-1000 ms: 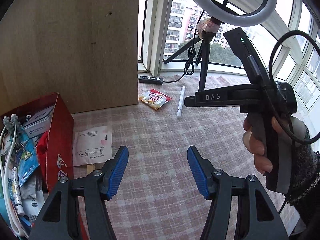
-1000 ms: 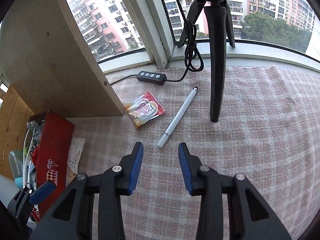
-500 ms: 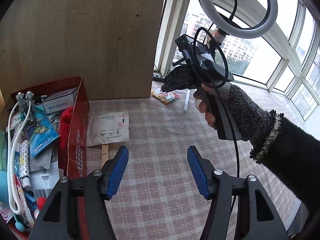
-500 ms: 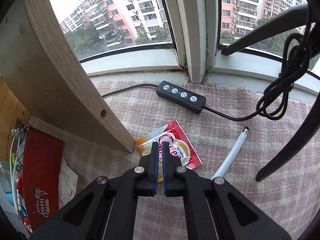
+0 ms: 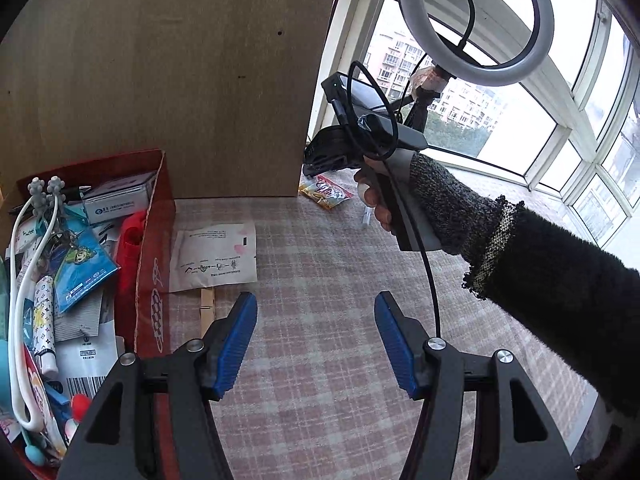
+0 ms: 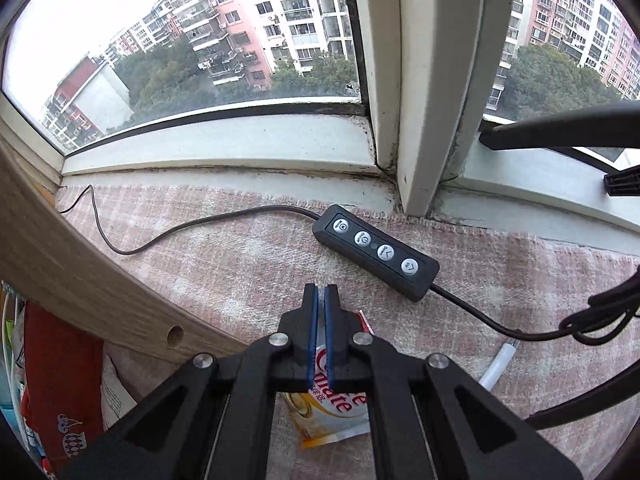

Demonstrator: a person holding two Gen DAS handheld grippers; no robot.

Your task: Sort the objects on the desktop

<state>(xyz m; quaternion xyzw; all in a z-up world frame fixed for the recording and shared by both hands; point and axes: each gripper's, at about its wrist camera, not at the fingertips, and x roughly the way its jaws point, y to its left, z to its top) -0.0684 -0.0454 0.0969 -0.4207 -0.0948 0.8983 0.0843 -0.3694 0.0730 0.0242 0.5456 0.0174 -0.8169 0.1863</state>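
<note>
A red and yellow snack packet (image 6: 334, 412) lies on the checked cloth by the wooden board; it also shows in the left wrist view (image 5: 326, 192). My right gripper (image 6: 321, 300) is shut with nothing between its pads, its fingers right above the packet. A white pen (image 6: 496, 368) lies to the packet's right. My left gripper (image 5: 316, 340) is open and empty above the cloth. A red box (image 5: 150, 240) full of small items stands at the left. A white paper sachet (image 5: 214, 256) and a wooden clothespin (image 5: 208, 308) lie beside the box.
An upright wooden board (image 5: 180, 80) stands behind the box. A black button controller (image 6: 376, 252) with its cable lies near the window sill (image 6: 240, 148). A ring light (image 5: 476, 20) on a tripod stands at the back right.
My right gripper closed its jaws and moved forward and down over the snack packet. The left gripper pulled back and swung left, bringing more of the red box into view.
</note>
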